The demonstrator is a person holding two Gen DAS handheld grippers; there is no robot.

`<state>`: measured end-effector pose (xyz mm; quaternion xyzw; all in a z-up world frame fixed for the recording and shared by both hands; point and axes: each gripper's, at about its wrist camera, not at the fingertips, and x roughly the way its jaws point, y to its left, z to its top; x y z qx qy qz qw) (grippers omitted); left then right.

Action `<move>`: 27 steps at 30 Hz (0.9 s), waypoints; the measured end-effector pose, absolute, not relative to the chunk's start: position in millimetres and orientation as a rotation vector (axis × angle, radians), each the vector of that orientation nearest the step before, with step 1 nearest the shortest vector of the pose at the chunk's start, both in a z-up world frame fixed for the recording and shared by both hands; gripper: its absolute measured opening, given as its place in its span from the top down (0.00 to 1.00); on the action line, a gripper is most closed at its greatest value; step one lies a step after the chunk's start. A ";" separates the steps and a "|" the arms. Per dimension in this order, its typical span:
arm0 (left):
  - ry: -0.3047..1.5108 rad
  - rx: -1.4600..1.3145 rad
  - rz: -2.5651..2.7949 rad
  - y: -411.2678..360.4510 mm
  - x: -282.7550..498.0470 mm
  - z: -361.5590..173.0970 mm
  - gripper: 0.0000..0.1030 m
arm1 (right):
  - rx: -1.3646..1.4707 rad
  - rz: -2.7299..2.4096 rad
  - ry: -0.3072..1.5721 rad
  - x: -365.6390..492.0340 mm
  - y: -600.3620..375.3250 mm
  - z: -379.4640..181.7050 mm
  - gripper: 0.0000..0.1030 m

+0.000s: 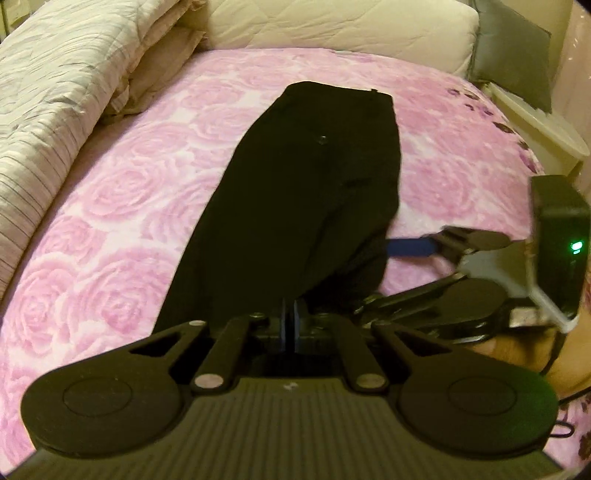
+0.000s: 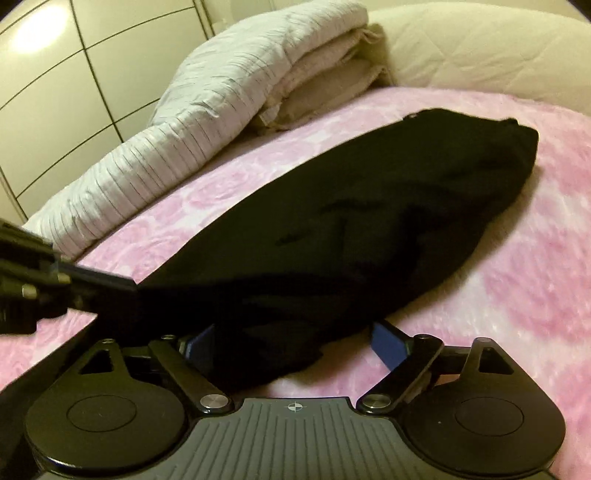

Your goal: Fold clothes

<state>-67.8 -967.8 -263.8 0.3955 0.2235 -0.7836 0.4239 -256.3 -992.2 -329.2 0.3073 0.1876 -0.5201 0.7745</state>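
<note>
- Lying lengthwise on the pink rose-print bedspread [image 1: 110, 206]: black trousers [image 1: 295, 192], stretching from 6 o'clock toward 12 o'clock in the left wrist view, waistband end at the far side near the cream pillow [image 1: 332, 26].
- Showing a small button [image 1: 322, 139] on the upper part and a flat, mostly smooth surface; bunching into folds at the near end.
- Clenching on the near end of the trousers: left gripper [image 1: 294, 325], blue pads pressed together with dark cloth rising out from between them.
- Standing released and wide: right gripper [image 2: 295, 343], blue pads at either side, near hem of the trousers lying between them without being pressed; cannot tell whether the left pad is brushing the cloth.
- Resting at 10 o'clock beside the trousers: folded striped quilt [image 2: 207, 110], apart from the garment.
- Sitting at 2 o'clock in the left wrist view: grey cushion [image 1: 517, 48], off the bedspread.
- Holding nothing that can be seen: no container among these things.
</note>
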 end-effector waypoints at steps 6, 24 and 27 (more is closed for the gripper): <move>0.487 1.087 -1.999 -965.2 -84.1 -275.2 0.94 | 0.701 -1.193 0.395 -298.9 -973.7 -309.3 0.15; 0.504 1.021 -2.089 -948.8 -84.6 -266.1 0.95 | 0.680 -1.181 0.458 -289.3 -995.3 -309.9 0.24; 0.336 1.138 -2.153 -917.7 -114.6 -272.4 0.94 | 0.703 -1.245 0.440 -314.7 -971.8 -299.4 0.29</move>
